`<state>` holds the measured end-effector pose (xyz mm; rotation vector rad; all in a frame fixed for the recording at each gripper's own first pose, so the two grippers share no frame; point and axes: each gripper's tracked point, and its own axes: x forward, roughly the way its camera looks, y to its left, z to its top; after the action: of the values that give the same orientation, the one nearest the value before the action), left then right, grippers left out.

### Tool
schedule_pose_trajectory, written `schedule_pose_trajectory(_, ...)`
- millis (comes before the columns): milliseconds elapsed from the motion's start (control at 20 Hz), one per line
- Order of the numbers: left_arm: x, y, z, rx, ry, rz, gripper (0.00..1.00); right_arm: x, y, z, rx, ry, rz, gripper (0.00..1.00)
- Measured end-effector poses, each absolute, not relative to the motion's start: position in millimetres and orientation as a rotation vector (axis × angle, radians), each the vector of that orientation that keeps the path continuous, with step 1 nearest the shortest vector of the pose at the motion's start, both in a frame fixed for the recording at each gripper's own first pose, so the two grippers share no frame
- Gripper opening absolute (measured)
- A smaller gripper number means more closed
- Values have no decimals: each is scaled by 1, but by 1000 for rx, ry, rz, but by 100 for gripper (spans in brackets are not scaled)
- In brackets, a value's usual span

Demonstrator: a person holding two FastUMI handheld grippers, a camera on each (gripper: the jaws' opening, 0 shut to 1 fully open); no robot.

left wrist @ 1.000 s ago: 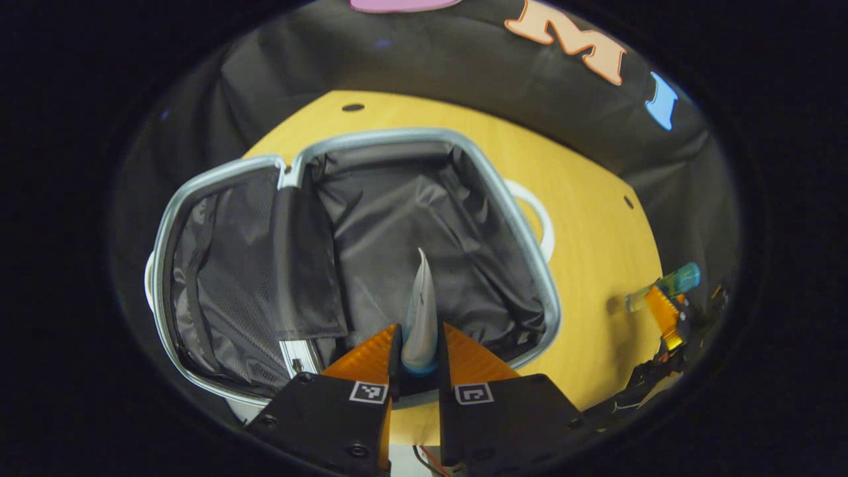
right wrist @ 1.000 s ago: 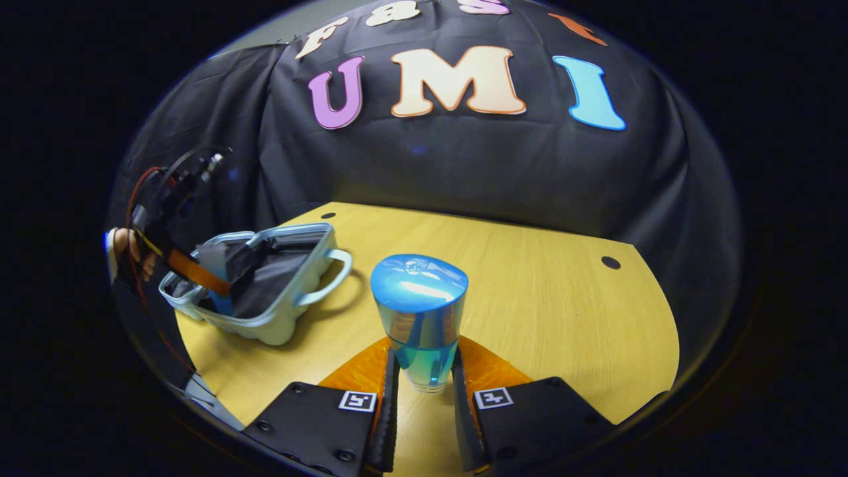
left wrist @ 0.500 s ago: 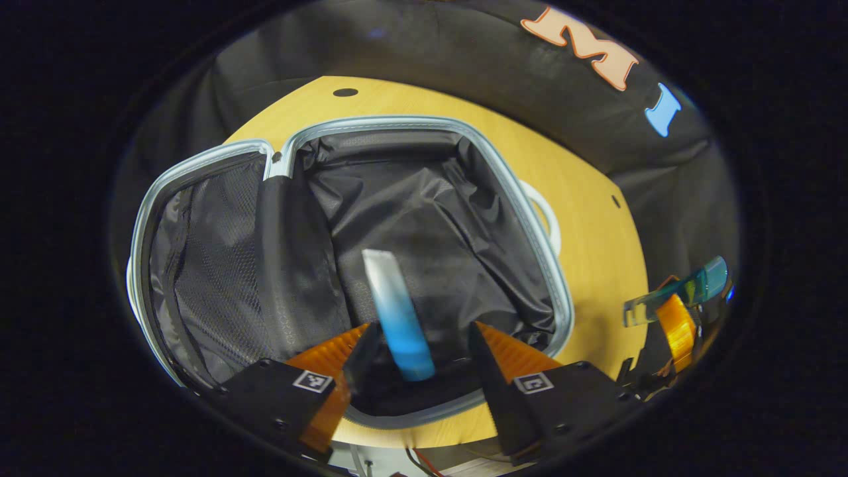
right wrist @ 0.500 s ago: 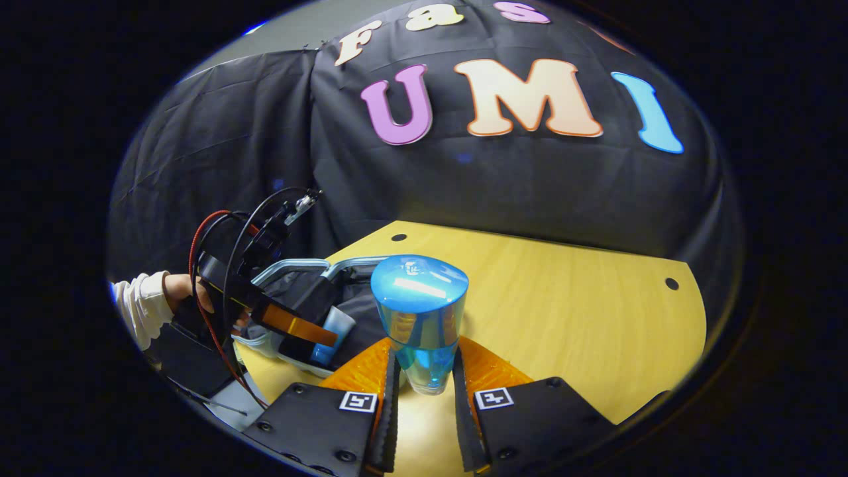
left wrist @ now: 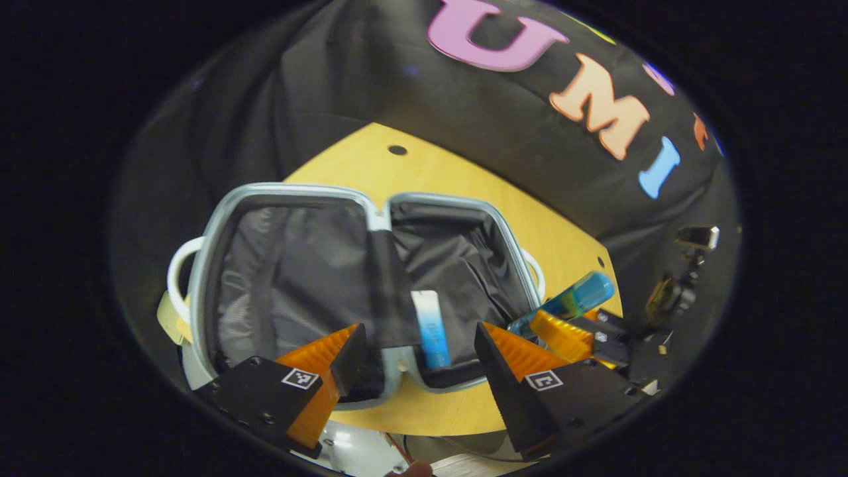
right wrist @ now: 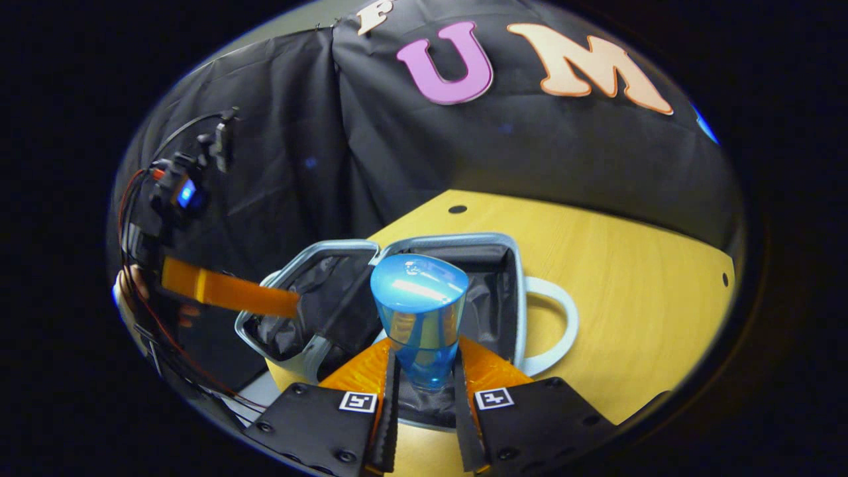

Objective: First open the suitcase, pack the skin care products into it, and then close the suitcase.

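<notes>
This is a staged recording booth rather than a lived-in room. A creased black cloth backdrop [right wrist: 411,152] hangs as the wall behind a pale yellow wooden tabletop [right wrist: 616,265] with small round holes drilled near its edge (more a test bench than household furniture). Black handheld rigs with exposed red and black wiring [right wrist: 142,218] and square printed marker tags [left wrist: 297,378] point to data capture.

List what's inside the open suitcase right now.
In the suitcase: black lining and a white-and-blue tube lying in the right half. The centre divider flap hides whatever sits beneath it.
</notes>
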<state>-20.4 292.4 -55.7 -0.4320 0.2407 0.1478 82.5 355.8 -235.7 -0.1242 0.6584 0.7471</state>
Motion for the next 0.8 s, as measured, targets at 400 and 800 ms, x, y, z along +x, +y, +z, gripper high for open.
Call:
schedule_pose_trajectory(400, -101, 427, -59, -631, 107, 399, 97, 81, 358, -284, -192, 819, 676, 37)
schedule_pose_trajectory(800, -115, 484, -105, -787, 84, 508, 97, 102, 368, -271, -168, 756, 672, 94)
